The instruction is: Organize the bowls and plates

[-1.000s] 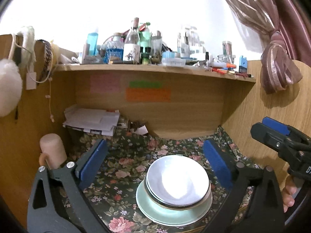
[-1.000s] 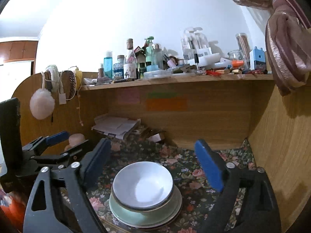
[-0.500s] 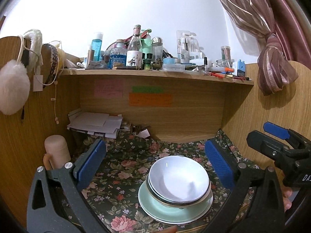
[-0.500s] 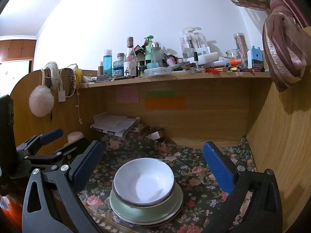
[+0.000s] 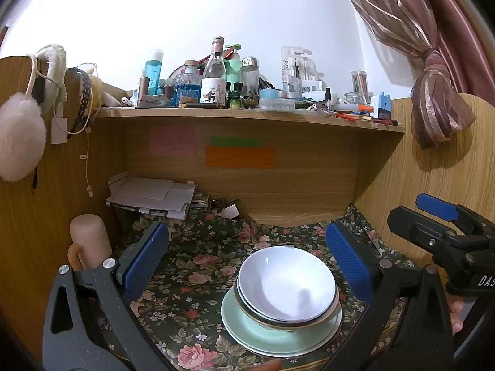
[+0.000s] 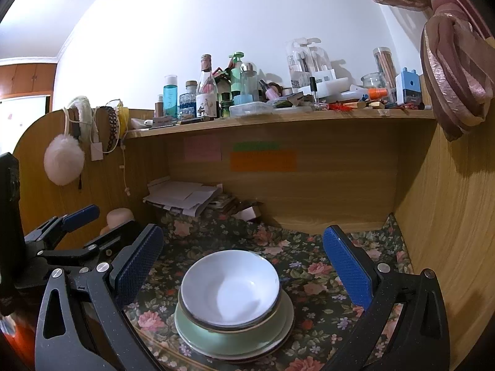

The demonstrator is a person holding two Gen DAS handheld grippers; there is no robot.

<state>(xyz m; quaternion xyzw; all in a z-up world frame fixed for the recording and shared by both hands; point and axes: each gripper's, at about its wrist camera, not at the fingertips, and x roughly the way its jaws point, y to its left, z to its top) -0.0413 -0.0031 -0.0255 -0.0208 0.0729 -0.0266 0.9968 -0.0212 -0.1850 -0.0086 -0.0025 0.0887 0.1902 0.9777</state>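
left gripper (image 5: pixel 247 259): jaws spread wide, nothing between pads | right gripper (image 6: pixel 243 262): jaws spread wide, nothing gripped | white bowls (image 6: pixel 230 287): nested, seated on green plates (image 6: pixel 185 324), at 6 o'clock on floral cloth (image 6: pixel 309 266), just ahead of both grippers, clear of the pads | papers (image 6: pixel 182 198) at 11 o'clock under cluttered shelf (image 6: pixel 278 117)

The top white bowl (image 5: pixel 286 281) hides all but the rims of the bowls nested beneath it, so their number is unclear. The green plate (image 6: pixel 188 324) covers most of a plate under it. Writing on the sticky notes (image 5: pixel 239 157) is too blurred to read. The picture's lower edge cuts off the tabletop (image 5: pixel 185 266).
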